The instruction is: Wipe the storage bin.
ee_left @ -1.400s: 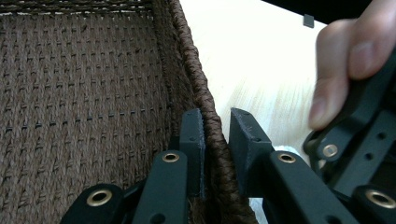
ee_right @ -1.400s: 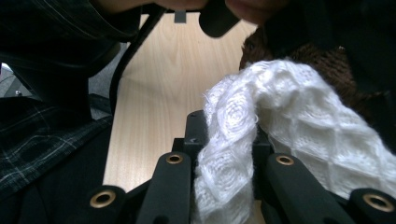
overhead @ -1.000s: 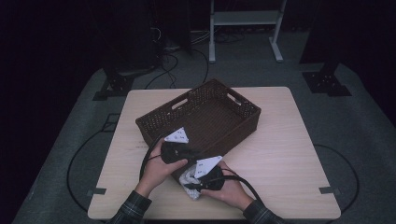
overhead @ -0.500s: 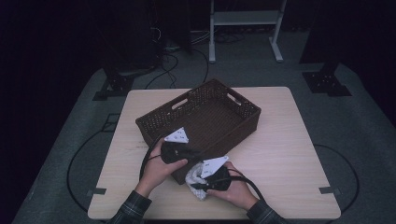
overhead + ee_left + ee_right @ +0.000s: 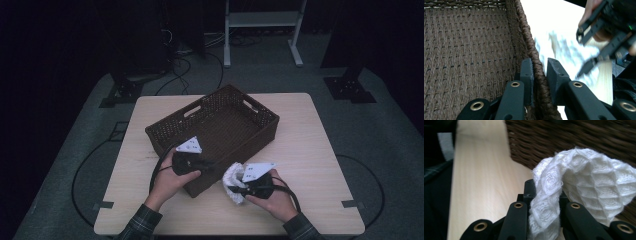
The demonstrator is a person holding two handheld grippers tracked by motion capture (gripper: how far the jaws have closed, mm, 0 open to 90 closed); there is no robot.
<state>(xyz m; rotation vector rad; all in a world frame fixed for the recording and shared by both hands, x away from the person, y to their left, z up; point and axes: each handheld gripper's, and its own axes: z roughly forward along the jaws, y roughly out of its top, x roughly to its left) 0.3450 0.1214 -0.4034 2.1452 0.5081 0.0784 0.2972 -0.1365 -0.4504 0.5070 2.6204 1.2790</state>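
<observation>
A dark brown woven basket [image 5: 260,117] stands at an angle on the middle of the wooden table [image 5: 310,150]. My left gripper [image 5: 204,166] is shut on the basket's near rim [image 5: 537,65], one jaw inside and one outside the wall. A white waffle-weave cloth [image 5: 234,181] hangs bunched between the jaws of my right gripper [image 5: 239,186], which is shut on it just off the basket's near corner. In the right gripper view the cloth [image 5: 579,185] folds over the jaws with the basket wall [image 5: 574,140] behind it. The left gripper view catches the cloth [image 5: 566,50] blurred beside the right gripper [image 5: 584,50].
The basket's inside [image 5: 469,57] holds nothing that I can see. Bare tabletop [image 5: 481,182] stretches to the left of the cloth and to the right of the basket. Cables [image 5: 195,65] and a metal stand [image 5: 262,30] lie on the dark floor beyond the table.
My right hand has carried the cloth to the right, from in front of the left hand out past the basket's near corner. The left gripper has stayed on the rim.
</observation>
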